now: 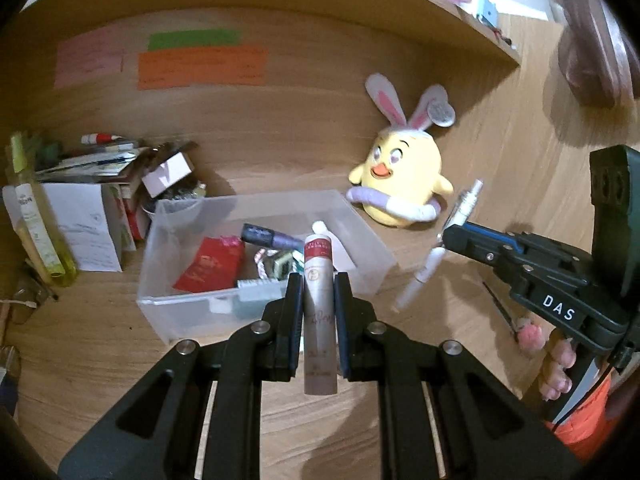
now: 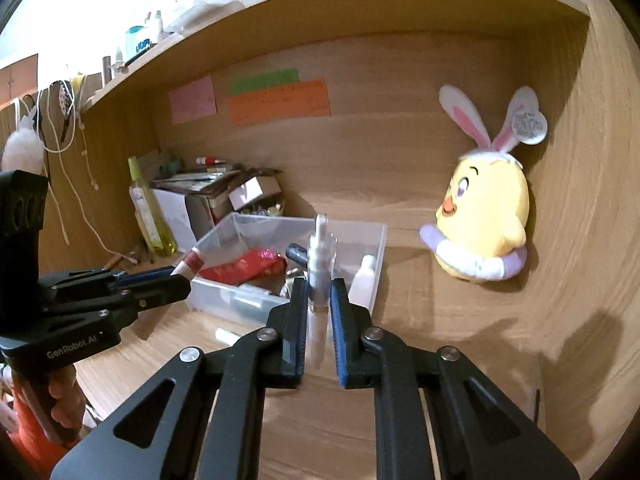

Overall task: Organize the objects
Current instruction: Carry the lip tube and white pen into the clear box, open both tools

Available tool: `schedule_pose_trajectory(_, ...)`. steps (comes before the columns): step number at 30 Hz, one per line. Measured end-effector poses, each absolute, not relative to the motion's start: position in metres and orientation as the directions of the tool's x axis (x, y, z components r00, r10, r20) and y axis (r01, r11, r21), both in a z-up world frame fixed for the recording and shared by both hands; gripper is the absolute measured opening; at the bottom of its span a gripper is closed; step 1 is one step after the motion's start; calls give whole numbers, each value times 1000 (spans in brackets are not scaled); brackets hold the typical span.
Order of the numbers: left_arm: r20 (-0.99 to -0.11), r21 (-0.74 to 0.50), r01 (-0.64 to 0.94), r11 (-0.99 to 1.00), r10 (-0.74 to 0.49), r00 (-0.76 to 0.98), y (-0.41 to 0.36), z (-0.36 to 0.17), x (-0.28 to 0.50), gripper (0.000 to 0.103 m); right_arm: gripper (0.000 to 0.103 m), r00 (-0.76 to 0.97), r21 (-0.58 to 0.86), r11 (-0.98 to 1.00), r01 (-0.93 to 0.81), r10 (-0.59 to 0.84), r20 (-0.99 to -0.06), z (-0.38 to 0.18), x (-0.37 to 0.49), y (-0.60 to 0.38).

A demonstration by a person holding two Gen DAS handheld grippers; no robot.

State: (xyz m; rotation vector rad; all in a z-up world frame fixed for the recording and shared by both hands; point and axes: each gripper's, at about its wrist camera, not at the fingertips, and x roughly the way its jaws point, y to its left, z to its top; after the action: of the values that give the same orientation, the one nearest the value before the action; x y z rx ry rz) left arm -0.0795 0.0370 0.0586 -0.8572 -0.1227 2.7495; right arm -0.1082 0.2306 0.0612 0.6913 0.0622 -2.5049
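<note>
My left gripper (image 1: 318,280) is shut on a slim beige tube with a red band (image 1: 319,312), held just in front of a clear plastic bin (image 1: 176,312). The bin holds a red packet (image 1: 212,266), a dark purple tube (image 1: 272,237) and small items. My right gripper (image 2: 319,286) is shut on a white pen-like spray bottle (image 2: 319,276), held to the right of the bin (image 2: 224,292). In the left wrist view the right gripper (image 1: 446,238) and its white bottle (image 1: 420,280) show at the right. In the right wrist view the left gripper (image 2: 180,280) shows at the left.
A yellow chick plush with bunny ears (image 1: 404,176) leans at the back right. A pile of boxes and papers (image 1: 104,184) and a yellow-green bottle (image 1: 36,216) stand at the left. A pink-tipped stick (image 1: 516,320) lies on the desk. A shelf runs overhead.
</note>
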Motion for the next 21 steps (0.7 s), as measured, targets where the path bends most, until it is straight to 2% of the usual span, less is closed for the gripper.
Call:
schedule_pose_trajectory(14, -537, -170, -166, -971, 232, -811, 10, 74, -122, 14, 10, -787, 23, -865, 502, -467, -403, 106, -135, 209)
schedule_pose_trajectory(21, -598, -158, -129, -979, 199, -777, 0, 61, -168, 14, 10, -791, -85, -872, 483, -392, -470, 87, -175, 171)
